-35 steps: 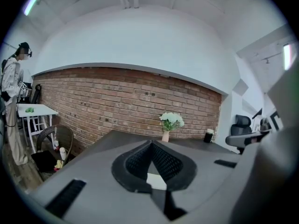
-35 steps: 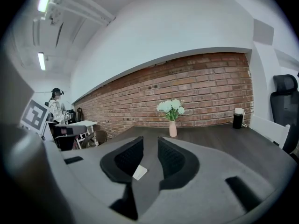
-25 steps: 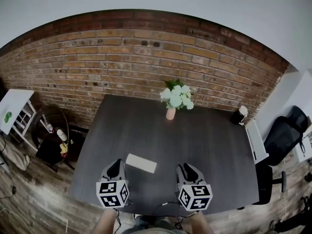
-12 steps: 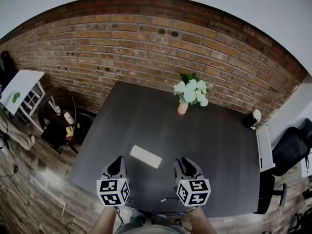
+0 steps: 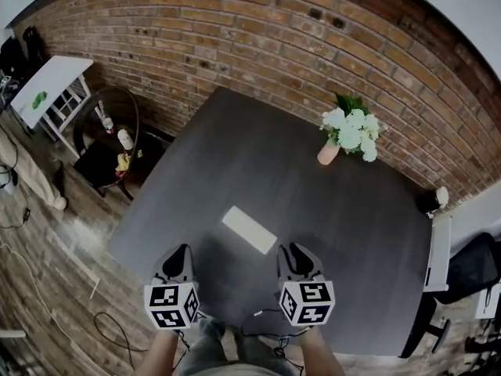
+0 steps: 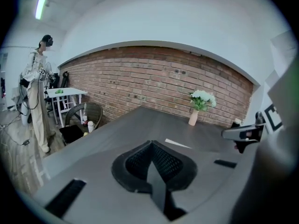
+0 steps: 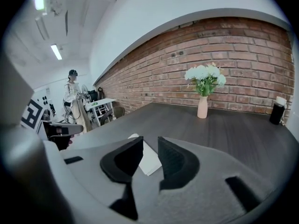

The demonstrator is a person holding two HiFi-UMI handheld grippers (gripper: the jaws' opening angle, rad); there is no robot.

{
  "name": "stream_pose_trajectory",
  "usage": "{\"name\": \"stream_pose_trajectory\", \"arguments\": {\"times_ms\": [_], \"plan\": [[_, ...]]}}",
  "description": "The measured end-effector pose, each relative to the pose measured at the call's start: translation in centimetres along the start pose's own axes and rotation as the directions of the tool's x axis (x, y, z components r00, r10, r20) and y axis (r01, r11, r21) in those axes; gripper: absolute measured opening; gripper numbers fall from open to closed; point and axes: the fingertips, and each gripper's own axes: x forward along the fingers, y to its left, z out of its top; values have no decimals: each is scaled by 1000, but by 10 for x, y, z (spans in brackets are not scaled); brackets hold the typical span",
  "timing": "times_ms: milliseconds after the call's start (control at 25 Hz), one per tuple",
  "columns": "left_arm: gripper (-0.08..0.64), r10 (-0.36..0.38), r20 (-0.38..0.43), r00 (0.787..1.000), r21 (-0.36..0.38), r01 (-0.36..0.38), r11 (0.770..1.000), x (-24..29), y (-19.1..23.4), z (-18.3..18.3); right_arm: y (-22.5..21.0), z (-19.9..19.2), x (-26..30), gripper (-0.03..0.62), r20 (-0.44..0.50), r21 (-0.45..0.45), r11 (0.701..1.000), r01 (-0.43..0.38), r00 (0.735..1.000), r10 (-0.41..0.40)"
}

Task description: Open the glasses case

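Your left tongs are closed, pads pressed together with nothing between them. Your right tongs stand apart and empty. The glasses case, pale, flat and apparently closed, lies on the dark tabletop just beyond the two tips, between them and touching neither.

The main risk, as I judge it, is the case skating away. It looks light and smooth, so a push from one side with nothing bracing the other would likely slide or spin it rather than lift the lid. If you pinch across both halves, you clamp it shut. I cannot see where the seam or hinge runs, so find that edge first. The vase of flowers stands well apart at the far right, unlikely to be knocked.
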Motion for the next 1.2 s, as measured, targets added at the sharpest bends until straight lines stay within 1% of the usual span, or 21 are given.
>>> {"name": "stream_pose_trajectory", "arguments": {"times_ms": [160,360,560,680,760,800,920,1000,1080,1200], "plan": [[-5,39,-32,999,-17,-40,999,0,17,-24,11,-22,22,101,-53,-55,998,-33,998,30],[-5,57,-72,996,-36,-60,998,4,28,-51,21,-49,41,103,-121,-157,986,-51,992,32],[-5,63,-78,995,-48,-67,997,14,34,-66,23,-68,52,104,-157,-248,968,-44,988,5],[-5,72,-75,995,-50,-76,996,19,38,-72,21,-81,57,106,-186,-311,949,-41,982,-19],[-5,84,-68,994,-52,-88,995,20,43,-73,20,-89,60,111,-212,-373,927,-43,977,-40],[-5,91,-65,994,-53,-94,994,20,46,-74,20,-92,62,114,-221,-412,910,-43,974,-54],[-5,109,-65,992,-60,-113,992,20,55,-76,23,-93,67,120,-209,-541,840,-36,973,-93],[-5,119,-70,990,-69,-124,990,20,60,-78,27,-94,71,121,-205,-608,793,-40,973,-108],[-5,127,-73,989,-76,-132,988,21,64,-79,32,-97,74,121,-213,-649,759,-54,971,-113],[-5,130,-69,989,-76,-135,988,24,67,-76,41,-100,76,121,-239,-679,729,-88,965,-105]]}}
